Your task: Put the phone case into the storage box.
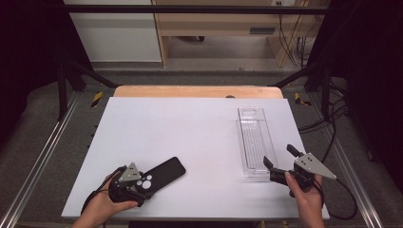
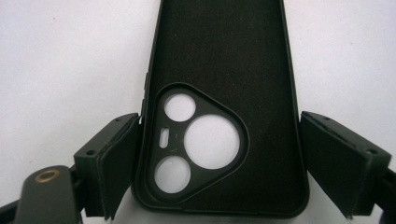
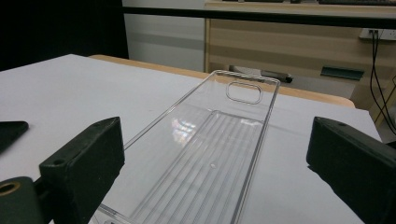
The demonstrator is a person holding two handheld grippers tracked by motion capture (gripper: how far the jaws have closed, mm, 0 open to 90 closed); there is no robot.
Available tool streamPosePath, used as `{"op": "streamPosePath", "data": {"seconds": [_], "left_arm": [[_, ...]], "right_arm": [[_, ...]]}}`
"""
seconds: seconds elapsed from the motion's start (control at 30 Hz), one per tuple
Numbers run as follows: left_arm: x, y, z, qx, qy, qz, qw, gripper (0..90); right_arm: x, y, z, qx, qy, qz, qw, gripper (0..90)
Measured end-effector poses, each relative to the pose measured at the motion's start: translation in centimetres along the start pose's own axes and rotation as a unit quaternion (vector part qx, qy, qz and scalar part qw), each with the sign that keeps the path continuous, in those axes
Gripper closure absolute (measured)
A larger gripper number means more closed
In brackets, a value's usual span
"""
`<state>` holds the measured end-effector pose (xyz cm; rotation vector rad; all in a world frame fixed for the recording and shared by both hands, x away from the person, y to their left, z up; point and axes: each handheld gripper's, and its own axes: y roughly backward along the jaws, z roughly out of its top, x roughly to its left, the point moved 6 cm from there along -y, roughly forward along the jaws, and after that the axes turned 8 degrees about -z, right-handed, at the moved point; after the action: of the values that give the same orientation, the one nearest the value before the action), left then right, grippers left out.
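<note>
A black phone case [image 1: 167, 172] lies inside-up on the white table [image 1: 180, 128] at the front left, its camera cutout towards me. My left gripper [image 1: 145, 182] is shut on its camera end. In the left gripper view both jaws press the case [image 2: 224, 60] by its long edges around the left gripper [image 2: 220, 121]. A clear, empty plastic tray [image 1: 250, 110] lies lengthwise at the right. My right gripper [image 1: 279, 156] stands open just over the tray's near end. In the right gripper view the tray [image 3: 273, 95] runs away between the wide-apart jaws of the right gripper [image 3: 217, 130].
A corner of the phone case [image 3: 11, 130] shows at the left of the right gripper view. A wooden strip [image 1: 197, 91] borders the table's far edge, with black frame bars and cables [image 1: 332, 118] beyond and to the right.
</note>
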<state>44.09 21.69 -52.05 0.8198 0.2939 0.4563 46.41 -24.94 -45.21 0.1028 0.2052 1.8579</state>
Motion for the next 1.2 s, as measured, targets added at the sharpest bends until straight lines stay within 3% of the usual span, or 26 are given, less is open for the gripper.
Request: {"op": "streamPosePath", "data": {"seconds": [0.4, 0.57, 0.73, 0.83, 0.97, 1.2], "left_arm": [[0.0, 1.5, 1.4, -0.004, -0.026, 0.005, 0.9996, 16.3], [0.1, 2.1, 2.2, 0.006, -0.039, 0.005, 0.9992, 16.5], [0.2, 3.0, 3.4, 0.007, -0.058, 0.009, 0.9982, 16.5], [0.3, 3.6, 4.3, 0.007, -0.068, 0.009, 0.9976, 16.6], [0.4, 4.4, 5.7, 0.016, -0.085, 0.012, 0.9962, 16.5], [-0.1, 5.1, 8.0, 0.044, -0.124, 0.014, 0.9912, 16.5]], "right_arm": [[0.5, 0.4, 0.6, -0.009, 0.004, 0.006, 0.9999, 5.0], [2.4, 0.5, 1.7, -0.014, 0.033, 0.024, 0.999, 5.2], [5.4, 0.4, 2.4, -0.009, 0.075, 0.059, 0.9954, 5.1], [7.6, 0.1, 3.0, 0.002, 0.099, 0.092, 0.9908, 5.1], [10.6, -0.6, 3.8, 0.02, 0.144, 0.136, 0.98, 5.2], [14.7, -1.5, 5.4, 0.04, 0.219, 0.2, 0.9542, 5.2]]}}
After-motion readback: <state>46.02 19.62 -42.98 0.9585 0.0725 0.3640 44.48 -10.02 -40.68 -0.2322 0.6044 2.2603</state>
